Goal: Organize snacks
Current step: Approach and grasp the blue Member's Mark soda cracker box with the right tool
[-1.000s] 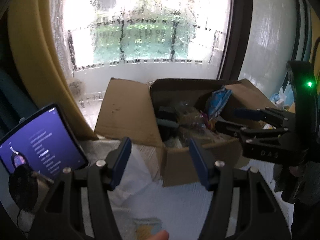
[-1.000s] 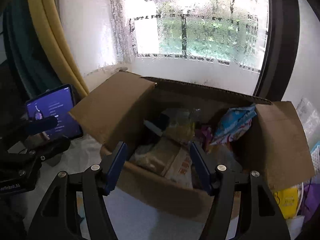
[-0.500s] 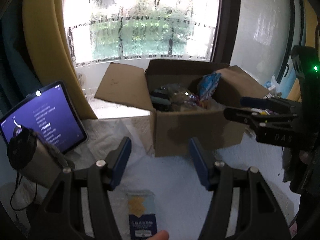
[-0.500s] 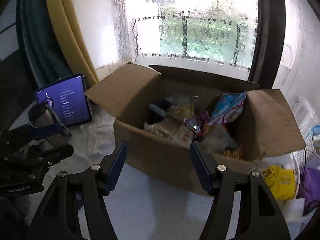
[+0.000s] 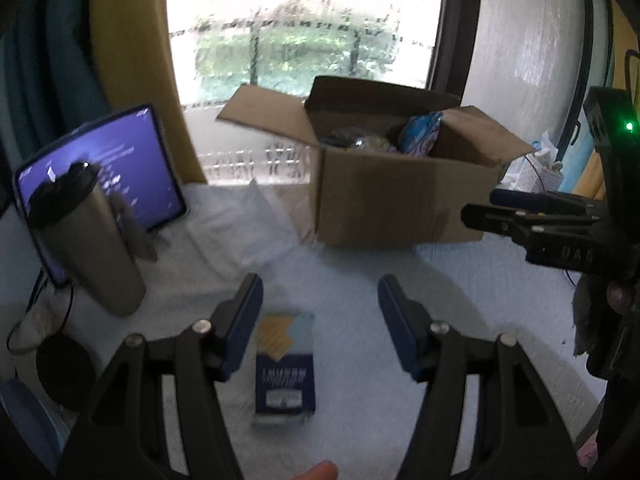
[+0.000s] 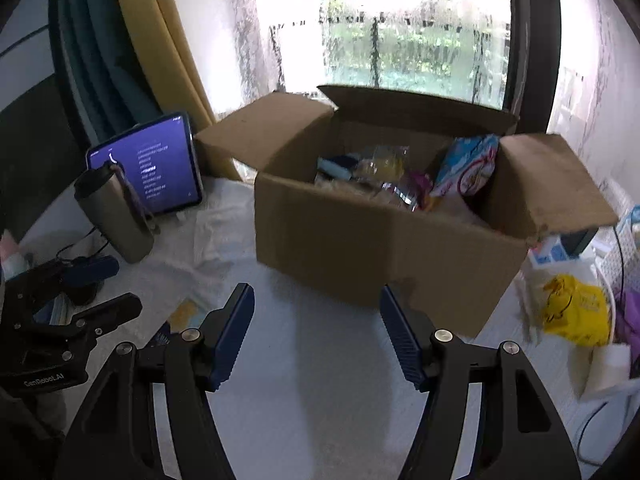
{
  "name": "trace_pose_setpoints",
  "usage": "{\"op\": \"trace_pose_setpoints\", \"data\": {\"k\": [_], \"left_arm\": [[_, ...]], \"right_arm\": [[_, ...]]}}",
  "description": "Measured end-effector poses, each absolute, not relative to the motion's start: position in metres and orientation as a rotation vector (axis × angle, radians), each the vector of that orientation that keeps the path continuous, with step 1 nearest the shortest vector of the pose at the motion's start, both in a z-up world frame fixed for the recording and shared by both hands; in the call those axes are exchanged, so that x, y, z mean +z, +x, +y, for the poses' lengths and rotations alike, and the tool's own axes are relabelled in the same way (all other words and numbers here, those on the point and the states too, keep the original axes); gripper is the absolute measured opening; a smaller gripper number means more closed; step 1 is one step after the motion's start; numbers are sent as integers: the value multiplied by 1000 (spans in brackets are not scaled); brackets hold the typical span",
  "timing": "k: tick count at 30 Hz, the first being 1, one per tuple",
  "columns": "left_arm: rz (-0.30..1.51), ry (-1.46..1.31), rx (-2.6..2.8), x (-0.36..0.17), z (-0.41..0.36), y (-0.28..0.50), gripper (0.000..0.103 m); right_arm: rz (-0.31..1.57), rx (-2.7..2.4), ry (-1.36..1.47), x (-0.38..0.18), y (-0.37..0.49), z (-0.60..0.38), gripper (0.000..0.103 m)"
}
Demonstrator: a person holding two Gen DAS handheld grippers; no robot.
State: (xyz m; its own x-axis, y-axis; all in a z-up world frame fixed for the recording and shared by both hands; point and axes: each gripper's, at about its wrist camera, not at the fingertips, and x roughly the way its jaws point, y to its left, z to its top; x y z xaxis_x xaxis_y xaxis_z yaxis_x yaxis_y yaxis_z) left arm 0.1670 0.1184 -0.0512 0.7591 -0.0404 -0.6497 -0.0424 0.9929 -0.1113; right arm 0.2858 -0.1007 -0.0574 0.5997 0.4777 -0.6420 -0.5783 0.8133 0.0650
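An open cardboard box (image 5: 384,204) (image 6: 360,248) stands on the white cloth by the window, holding several snack packs, among them a blue and pink bag (image 6: 466,168). A dark blue and pale blue snack box (image 5: 286,364) lies flat on the cloth. My left gripper (image 5: 320,316) hovers open just above and behind that box, nothing between its fingers. My right gripper (image 6: 318,328) is open too, empty, in front of the cardboard box. Each gripper shows at the edge of the other's view.
A metal tumbler (image 5: 86,240) (image 6: 114,216) stands at the left in front of a lit tablet (image 5: 120,160) (image 6: 148,164). A yellow packet (image 6: 576,308), white papers and a cable lie right of the cardboard box. Yellow and teal curtains hang at the left.
Both grippers have drawn back from the cardboard box and sunk lower. The snack box on the cloth has come into full view under the left gripper. Both stayed open.
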Motion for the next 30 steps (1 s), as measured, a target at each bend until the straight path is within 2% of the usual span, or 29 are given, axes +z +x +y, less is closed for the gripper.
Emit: {"op": "trace_pose_setpoints", "data": {"k": [10,20,30], "left_arm": [[745,-174,105,-94,140,120,62],[844,-276,119,-146,166,102,62],[856,-361,159,-159,189,95,61]], "right_arm": [[775,660,-154,-98,265,-76,68],[867,750,-190,-141,250,-11,68],[931,821,-205,-167,247,44,68]]}}
